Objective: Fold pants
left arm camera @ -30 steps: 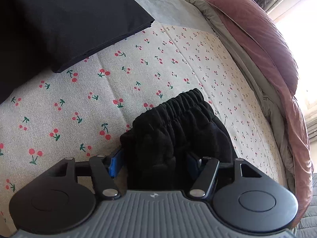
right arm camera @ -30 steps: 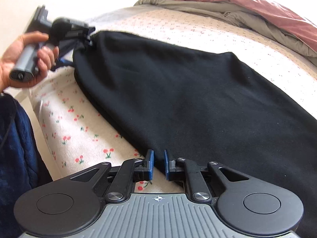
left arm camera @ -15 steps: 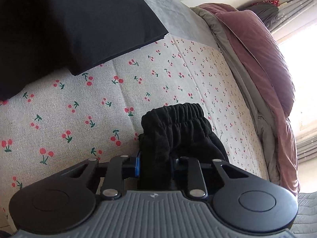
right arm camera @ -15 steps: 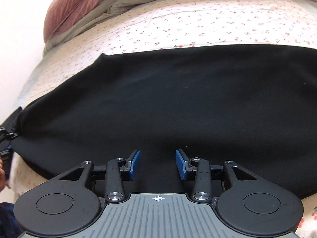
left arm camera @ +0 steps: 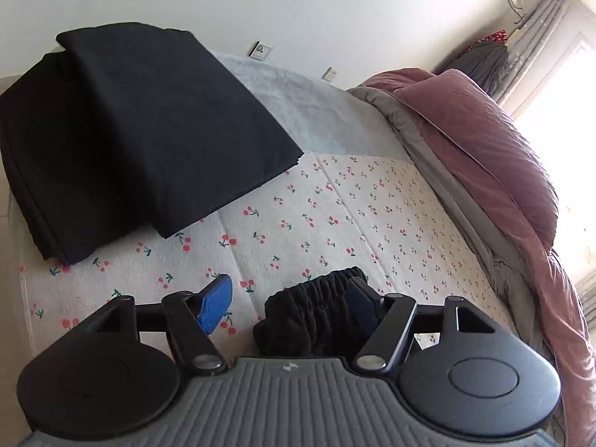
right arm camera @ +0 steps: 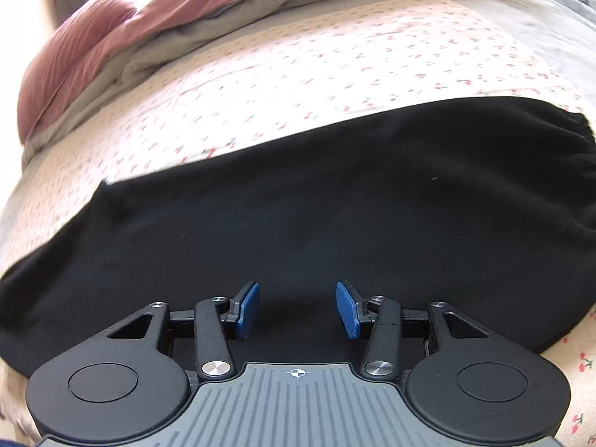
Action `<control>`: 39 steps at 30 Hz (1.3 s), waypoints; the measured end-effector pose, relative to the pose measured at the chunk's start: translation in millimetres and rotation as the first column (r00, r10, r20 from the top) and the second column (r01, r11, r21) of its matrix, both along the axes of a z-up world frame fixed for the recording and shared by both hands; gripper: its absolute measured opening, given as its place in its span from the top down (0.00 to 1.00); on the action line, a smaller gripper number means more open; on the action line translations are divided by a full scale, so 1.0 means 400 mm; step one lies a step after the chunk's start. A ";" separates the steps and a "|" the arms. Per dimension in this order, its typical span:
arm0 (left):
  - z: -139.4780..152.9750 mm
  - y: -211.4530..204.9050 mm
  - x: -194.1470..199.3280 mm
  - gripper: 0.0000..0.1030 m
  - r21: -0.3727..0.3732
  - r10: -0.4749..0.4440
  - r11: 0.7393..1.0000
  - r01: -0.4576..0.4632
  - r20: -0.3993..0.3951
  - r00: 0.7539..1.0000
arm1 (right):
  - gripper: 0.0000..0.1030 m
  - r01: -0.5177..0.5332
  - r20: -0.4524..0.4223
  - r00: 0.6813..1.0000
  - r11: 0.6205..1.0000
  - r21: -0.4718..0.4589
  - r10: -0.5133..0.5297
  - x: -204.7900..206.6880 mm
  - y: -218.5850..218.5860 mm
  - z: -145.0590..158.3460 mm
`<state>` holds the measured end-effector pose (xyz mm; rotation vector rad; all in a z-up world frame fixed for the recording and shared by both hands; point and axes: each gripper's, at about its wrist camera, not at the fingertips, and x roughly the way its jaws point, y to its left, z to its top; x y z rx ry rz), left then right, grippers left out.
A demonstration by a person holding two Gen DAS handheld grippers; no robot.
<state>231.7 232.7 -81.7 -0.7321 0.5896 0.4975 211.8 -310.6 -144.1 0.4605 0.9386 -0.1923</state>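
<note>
Black pants (right arm camera: 335, 201) spread flat across a cherry-print sheet (right arm camera: 298, 74), matte and largely smooth, with a gathered elastic waistband (right arm camera: 573, 138) puckering at the right edge of the right wrist view. Lying nearer the camera than the pink-and-grey duvet (right arm camera: 111, 37), which is bunched along the far side of the sheet. Right gripper (right arm camera: 296, 311) released, blue pads wide apart, poised over the near edge of the pants; contact with the fabric impossible to judge.

From the left wrist view, a bunched black elastic cuff or band (left arm camera: 316, 313) standing up between the fingers of the left gripper (left arm camera: 287, 305), ribbed folds crowded against the right-hand finger. Jaws spread, left blue pad (left arm camera: 216, 309) well clear of the cloth, so nothing clamped. Beyond, toward the head of the sheet (left arm camera: 335, 223), a black folded layer (left arm camera: 130, 130) lying flat with crisp straight edges and stacked plies at its near-left corner, partly over a grey cover (left arm camera: 316, 104). Duvet (left arm camera: 484, 156) heaped along the right side of the sheet.
</note>
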 end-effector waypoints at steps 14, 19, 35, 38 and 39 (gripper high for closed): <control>-0.076 -0.402 0.102 0.35 0.053 -0.612 0.780 0.624 -0.142 0.778 | 0.54 0.312 -0.052 0.948 0.948 -0.064 -0.315 -0.145 -0.345 -0.037; -0.153 -0.503 0.116 0.33 0.143 -0.635 0.710 0.690 -0.293 0.715 | 0.52 0.449 -0.009 0.885 0.859 -0.246 -0.465 -0.191 -0.370 -0.005; -0.141 -0.554 0.144 0.28 0.242 -0.648 0.676 0.696 -0.254 0.718 | 0.44 0.496 0.002 0.865 0.853 0.162 -0.502 -0.220 -0.395 -0.023; -0.144 -0.596 0.135 0.28 0.288 -0.695 0.609 0.739 -0.256 0.672 | 0.44 0.551 -0.011 0.828 0.809 0.205 -0.561 -0.213 -0.408 -0.044; -0.147 -0.605 0.134 0.28 0.288 -0.705 0.595 0.750 -0.261 0.659 | 0.44 0.577 -0.021 0.808 0.784 0.230 -0.588 -0.214 -0.415 -0.053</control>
